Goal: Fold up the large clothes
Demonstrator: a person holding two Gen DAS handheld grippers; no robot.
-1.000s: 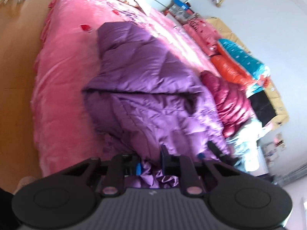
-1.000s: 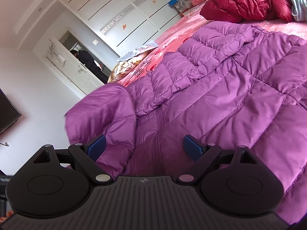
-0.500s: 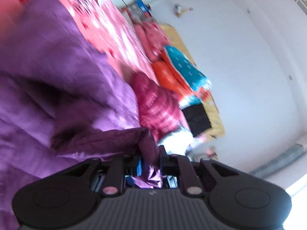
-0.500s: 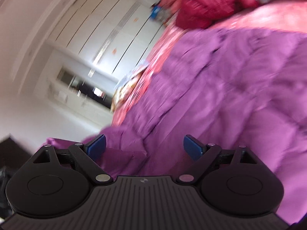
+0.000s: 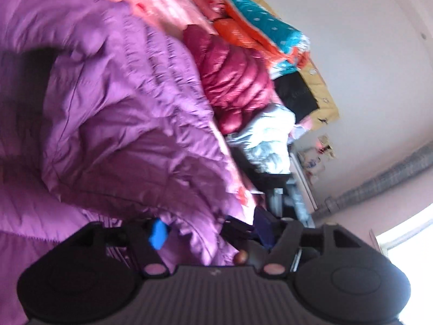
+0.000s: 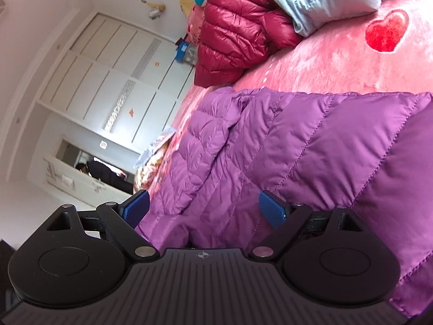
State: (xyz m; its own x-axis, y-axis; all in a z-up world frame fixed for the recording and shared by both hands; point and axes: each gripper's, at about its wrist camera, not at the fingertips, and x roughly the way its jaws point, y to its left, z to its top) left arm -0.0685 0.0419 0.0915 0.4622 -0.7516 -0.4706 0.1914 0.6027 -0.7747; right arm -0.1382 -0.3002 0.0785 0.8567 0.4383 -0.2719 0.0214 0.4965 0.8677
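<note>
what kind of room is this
Most likely a bedroom in a home. A purple padded jacket lies on a bed with a pink heart-print blanket, a white built-in wardrobe fills the far wall, and folded quilts are stacked against the wall.

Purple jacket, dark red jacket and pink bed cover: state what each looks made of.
Purple jacket: thin synthetic shell, probably nylon or polyester, with a soft sheen; stitched quilt lines and puffy panels suggest padded filling. Dark red jacket: similar quilted shell, but glossier, with bright highlights on narrow puffed channels. Pink bed cover: plush fleece-like fabric, matte and fuzzy, with red heart motifs.
</note>
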